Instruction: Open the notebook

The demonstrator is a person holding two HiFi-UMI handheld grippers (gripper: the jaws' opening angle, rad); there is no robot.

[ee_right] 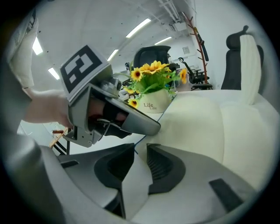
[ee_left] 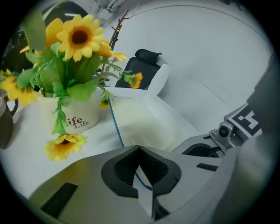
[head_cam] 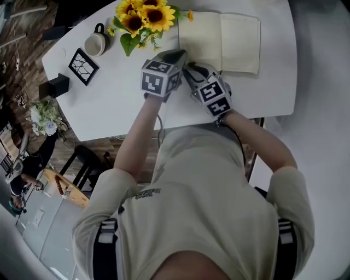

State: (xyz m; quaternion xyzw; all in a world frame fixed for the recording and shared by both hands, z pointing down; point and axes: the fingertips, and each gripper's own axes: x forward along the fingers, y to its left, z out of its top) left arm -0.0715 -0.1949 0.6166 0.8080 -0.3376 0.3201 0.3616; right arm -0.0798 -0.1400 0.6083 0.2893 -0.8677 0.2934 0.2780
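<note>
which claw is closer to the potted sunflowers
Left. The left claw is right beside the potted sunflowers; the right claw is further off, at the near edge of the notebook.

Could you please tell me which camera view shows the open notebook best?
The head view: the notebook lies open with both pages nearly whole. Both gripper views show only close, partial stretches of its cream pages.

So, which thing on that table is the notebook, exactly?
Start at the white table and find the pot of sunflowers at its far edge. Just right of them in the head view lies the notebook, spread flat. It is the only paper thing there: two blank cream pages with a thin blue ribbon along one edge, unlike the mug on the flowers' other side.
</note>
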